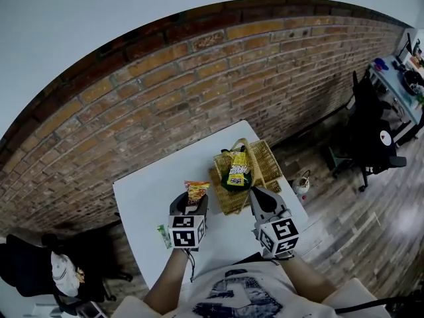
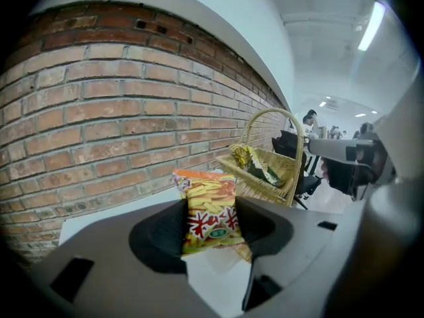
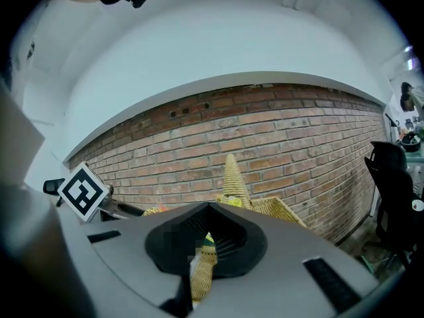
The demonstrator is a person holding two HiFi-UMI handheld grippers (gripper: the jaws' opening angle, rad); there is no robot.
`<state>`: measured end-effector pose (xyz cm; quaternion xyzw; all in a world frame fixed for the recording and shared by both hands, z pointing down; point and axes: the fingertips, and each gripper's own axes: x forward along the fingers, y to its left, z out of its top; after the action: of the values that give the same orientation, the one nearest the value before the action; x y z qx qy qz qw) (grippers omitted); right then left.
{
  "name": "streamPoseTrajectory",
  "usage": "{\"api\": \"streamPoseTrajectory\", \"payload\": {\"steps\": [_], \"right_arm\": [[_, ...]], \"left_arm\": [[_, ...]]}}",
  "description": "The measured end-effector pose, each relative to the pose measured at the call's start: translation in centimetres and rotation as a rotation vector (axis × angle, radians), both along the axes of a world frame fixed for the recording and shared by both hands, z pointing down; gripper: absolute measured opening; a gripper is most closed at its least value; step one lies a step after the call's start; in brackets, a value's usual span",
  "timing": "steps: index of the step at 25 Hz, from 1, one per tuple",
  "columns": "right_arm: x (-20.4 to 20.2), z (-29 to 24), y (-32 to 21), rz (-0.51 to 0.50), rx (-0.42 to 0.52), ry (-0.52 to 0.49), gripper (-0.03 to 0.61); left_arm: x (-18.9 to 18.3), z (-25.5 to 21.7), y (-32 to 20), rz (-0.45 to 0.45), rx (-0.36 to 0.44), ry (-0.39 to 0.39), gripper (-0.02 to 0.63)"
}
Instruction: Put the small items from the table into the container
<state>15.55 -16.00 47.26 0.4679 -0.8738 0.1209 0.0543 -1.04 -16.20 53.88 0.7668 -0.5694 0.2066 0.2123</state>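
- Brick wall (image 1: 199,91) formed the backdrop. A white table (image 1: 142,204) stood against it, with a wicker basket (image 1: 265,156) at its 1 o'clock corner.
- Left gripper (image 1: 192,203): jaws moderately wide, clamped on an orange snack bag (image 1: 196,191), which stood upright between the pads, clear of the tabletop.
- Right gripper (image 1: 260,201): tips at the basket's near rim, jaws drawn together. A strip of weave showed in the slit, though whether the rim was pinched could not be settled.
- Yellow-and-green snack bag (image 1: 237,171): already inside the basket, leaning against its handle.
- Small green packet (image 1: 163,236): on the table at 8 o'clock from the left gripper.
- Step in hand, as judged: carrying the orange bag to the basket, which lay at 1 o'clock from it. The next move called for bringing the bag above the rim, clear of the handle, then parting the jaws. The green packet remained to be fetched.
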Motion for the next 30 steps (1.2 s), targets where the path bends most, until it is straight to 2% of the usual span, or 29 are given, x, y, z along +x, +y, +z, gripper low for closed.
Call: {"api": "streamPoseTrajectory", "payload": {"steps": [16, 23, 30], "right_arm": [[8.5, -0.1, -2.5, 0.022, 0.014, -0.055, 0.020], [11.5, 0.1, -3.5, 0.019, 0.016, -0.061, 0.020], [13.7, 0.2, -4.6, 0.021, 0.017, -0.059, 0.020]], "left_arm": [[8.7, -6.3, -3.5, 0.027, 0.132, -0.023, 0.267], [12.0, -6.3, -4.8, 0.038, 0.148, -0.015, 0.266], [13.6, -5.4, -5.9, 0.033, 0.138, -0.007, 0.266]]}}
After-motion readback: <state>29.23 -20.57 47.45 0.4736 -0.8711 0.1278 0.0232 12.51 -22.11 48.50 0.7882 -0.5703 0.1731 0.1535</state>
